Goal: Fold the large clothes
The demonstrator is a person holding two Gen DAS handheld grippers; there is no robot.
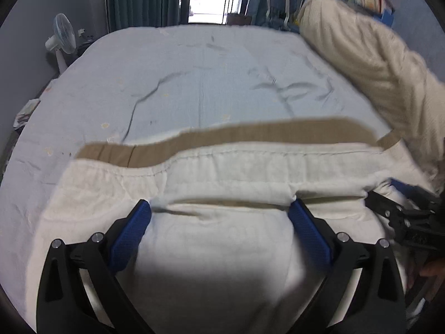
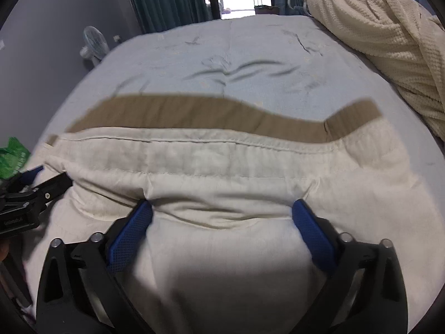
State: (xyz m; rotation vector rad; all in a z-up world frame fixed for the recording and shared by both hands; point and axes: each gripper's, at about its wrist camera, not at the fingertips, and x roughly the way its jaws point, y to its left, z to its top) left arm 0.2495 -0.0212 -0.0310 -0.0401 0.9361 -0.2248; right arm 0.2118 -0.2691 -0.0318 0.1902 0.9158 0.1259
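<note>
A cream garment with a tan band (image 1: 250, 136) along its far edge lies spread across the near part of the bed; it also shows in the right wrist view (image 2: 222, 161). My left gripper (image 1: 221, 208) is open, its blue fingertips (image 1: 139, 217) pressing into a bunched fold of the cream cloth. My right gripper (image 2: 222, 208) is open too, its fingertips (image 2: 306, 217) set against a fold of the same cloth. Each gripper shows at the edge of the other's view, the right one (image 1: 403, 208) and the left one (image 2: 30, 192).
The bed (image 1: 208, 69) carries a wrinkled light blue sheet. A cream knitted blanket (image 2: 375, 36) is heaped at the right side. A fan (image 1: 62, 39) stands at the left by the wall. A green packet (image 2: 12, 156) lies at the left edge.
</note>
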